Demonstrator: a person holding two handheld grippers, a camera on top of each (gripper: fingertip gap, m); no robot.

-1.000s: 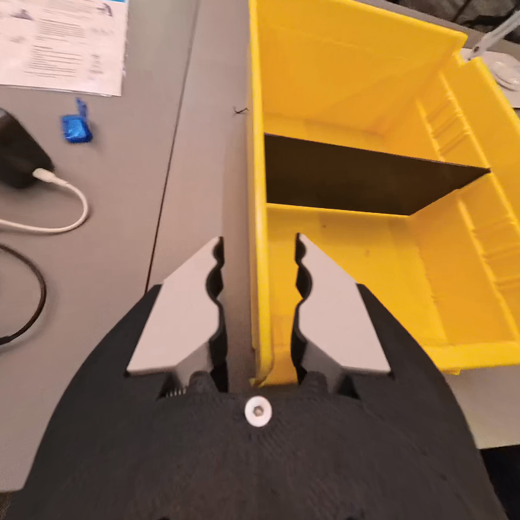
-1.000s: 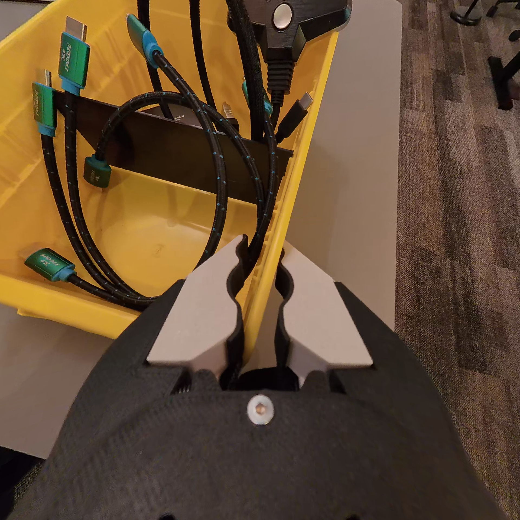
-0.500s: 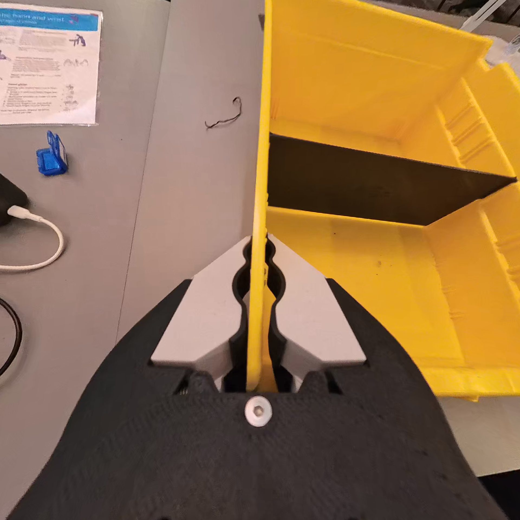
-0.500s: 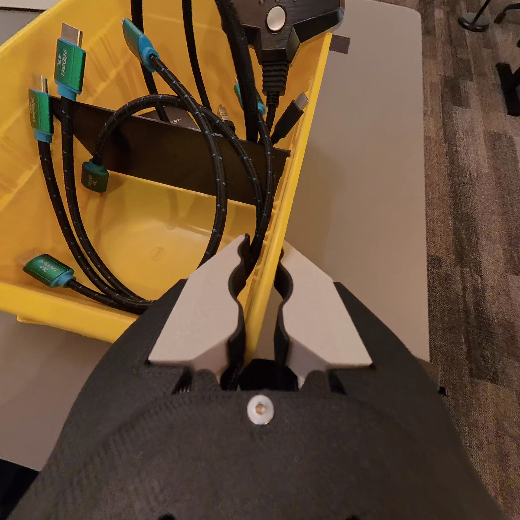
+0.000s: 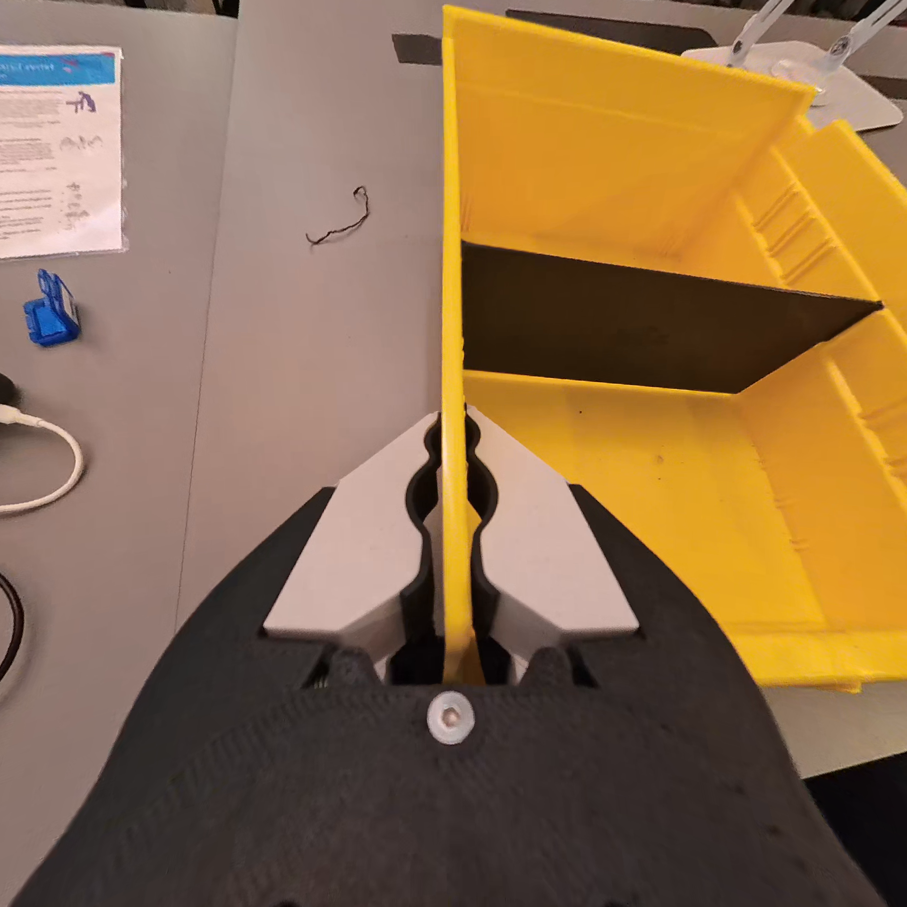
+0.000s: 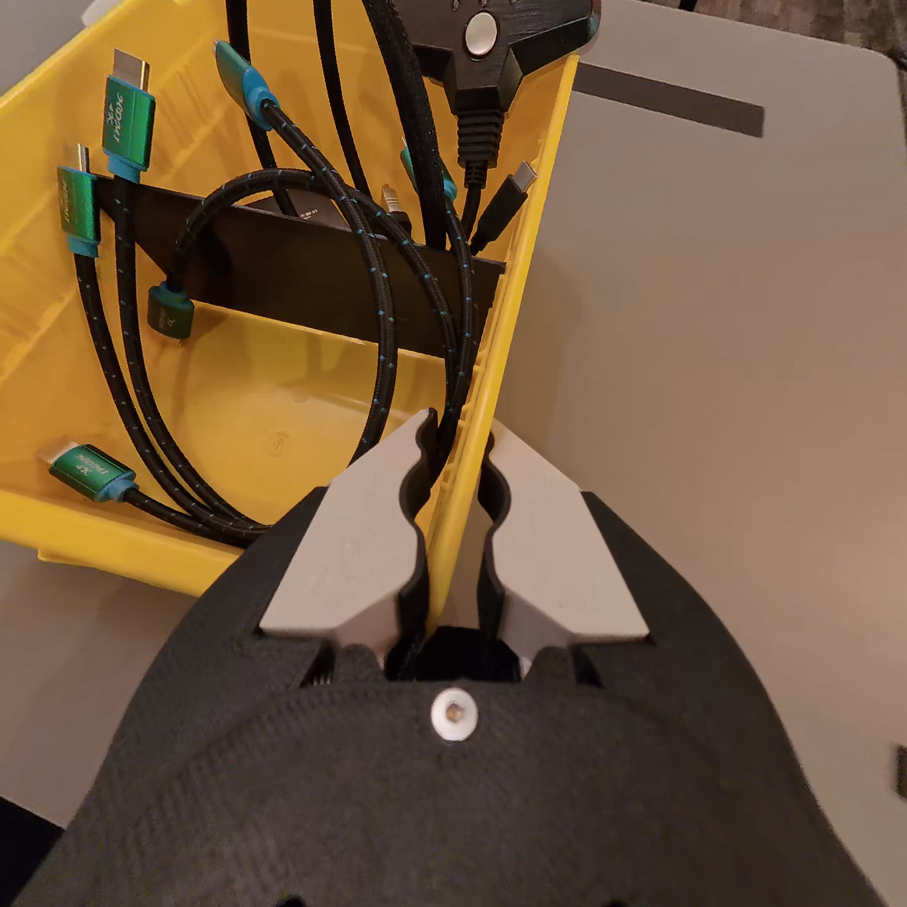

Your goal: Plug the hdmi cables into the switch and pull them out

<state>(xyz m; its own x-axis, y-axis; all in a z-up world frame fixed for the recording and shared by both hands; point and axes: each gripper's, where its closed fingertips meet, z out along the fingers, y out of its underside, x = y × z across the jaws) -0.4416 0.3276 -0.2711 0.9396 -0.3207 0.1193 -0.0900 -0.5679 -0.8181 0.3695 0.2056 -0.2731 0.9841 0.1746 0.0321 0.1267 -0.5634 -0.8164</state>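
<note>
My left gripper [image 5: 451, 417] is shut on the left wall of an empty yellow bin [image 5: 613, 147] with a black divider [image 5: 638, 324]. My right gripper [image 6: 461, 427] is shut on the right wall of a yellow bin [image 6: 520, 275], with a braided cable pinched beside the wall. That bin holds several black braided HDMI cables [image 6: 383, 314] with green plugs [image 6: 127, 122] [image 6: 91, 473]. The black HDMI switch [image 6: 491, 44] with a round button lies at the bin's far right rim. A black divider [image 6: 304, 275] crosses this bin too.
In the left wrist view, a printed sheet [image 5: 54, 147], a small blue case [image 5: 49, 314], a white cable [image 5: 54, 481] and a black thread [image 5: 343, 221] lie on the grey table. A white stand base [image 5: 834, 83] is behind the bin. Black tape [image 6: 667, 108] marks the table. About 80 centimeters separates my left fingertips from my right.
My left gripper, open around the bin's left wall a second ago, has shut on it. My right gripper has stayed shut on its bin wall and the view has shifted slightly.
</note>
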